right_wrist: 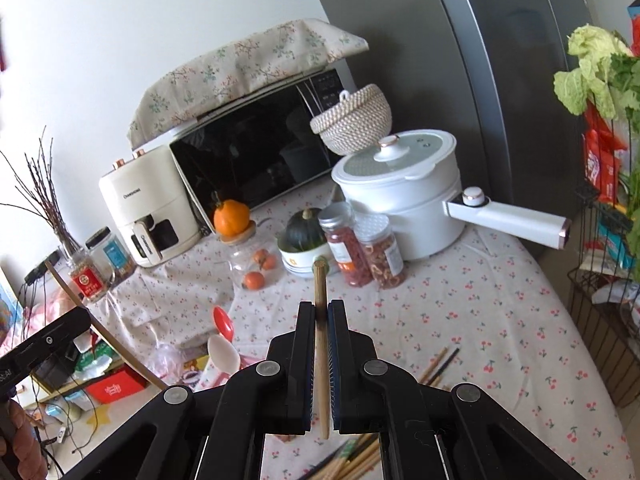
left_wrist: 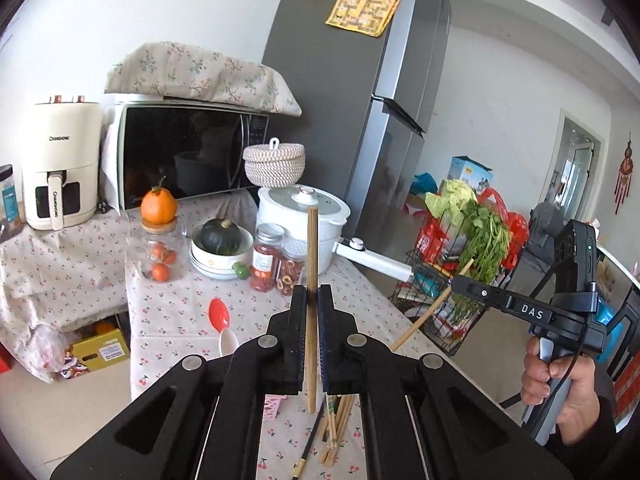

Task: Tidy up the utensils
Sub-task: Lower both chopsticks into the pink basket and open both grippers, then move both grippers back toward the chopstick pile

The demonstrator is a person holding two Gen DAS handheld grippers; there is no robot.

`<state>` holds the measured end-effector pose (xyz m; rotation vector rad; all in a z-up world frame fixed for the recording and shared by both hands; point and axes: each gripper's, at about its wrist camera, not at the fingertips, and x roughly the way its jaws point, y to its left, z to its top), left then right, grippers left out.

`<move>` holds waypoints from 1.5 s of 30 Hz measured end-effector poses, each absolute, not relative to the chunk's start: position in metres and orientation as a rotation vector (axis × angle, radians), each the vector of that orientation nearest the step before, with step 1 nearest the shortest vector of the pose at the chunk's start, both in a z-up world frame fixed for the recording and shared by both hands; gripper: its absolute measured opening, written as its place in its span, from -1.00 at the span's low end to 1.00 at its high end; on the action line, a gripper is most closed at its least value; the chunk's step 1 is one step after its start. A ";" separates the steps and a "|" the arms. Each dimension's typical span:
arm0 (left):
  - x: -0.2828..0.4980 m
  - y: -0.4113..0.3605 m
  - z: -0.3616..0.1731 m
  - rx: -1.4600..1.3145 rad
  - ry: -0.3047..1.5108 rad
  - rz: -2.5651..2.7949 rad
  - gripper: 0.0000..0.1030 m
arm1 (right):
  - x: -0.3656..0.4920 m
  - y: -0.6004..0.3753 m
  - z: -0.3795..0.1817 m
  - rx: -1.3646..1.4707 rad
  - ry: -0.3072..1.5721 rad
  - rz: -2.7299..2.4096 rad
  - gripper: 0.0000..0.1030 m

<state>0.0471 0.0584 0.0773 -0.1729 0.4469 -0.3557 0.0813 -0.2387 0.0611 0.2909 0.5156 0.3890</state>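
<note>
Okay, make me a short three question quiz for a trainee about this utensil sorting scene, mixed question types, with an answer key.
1. True or false: the left gripper is shut on a wooden chopstick.
2. Multiple choice: what lies on the table beside the white spoon? A) a fork B) a red spoon C) a knife
3. Fill in: the right gripper holds a single ____.

Key: 1 true; 2 B; 3 chopstick, clamped between the jaws.

Beside the fridge (left_wrist: 360,80), the black right gripper (left_wrist: 456,280) is lettered "DAS", gripped by a bare hand (left_wrist: 556,384), dark-sleeved.
</note>
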 end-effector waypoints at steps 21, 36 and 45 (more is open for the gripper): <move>0.113 0.084 0.028 -0.131 0.487 -0.139 -0.91 | 0.132 -0.149 0.055 0.292 0.494 0.473 -0.92; 0.116 0.085 0.022 -0.190 0.540 -0.153 0.38 | 0.155 -0.155 0.028 0.374 0.612 0.491 -0.07; 0.110 0.097 0.008 -0.266 0.678 -0.135 0.79 | 0.144 -0.191 0.036 0.371 0.608 0.415 0.35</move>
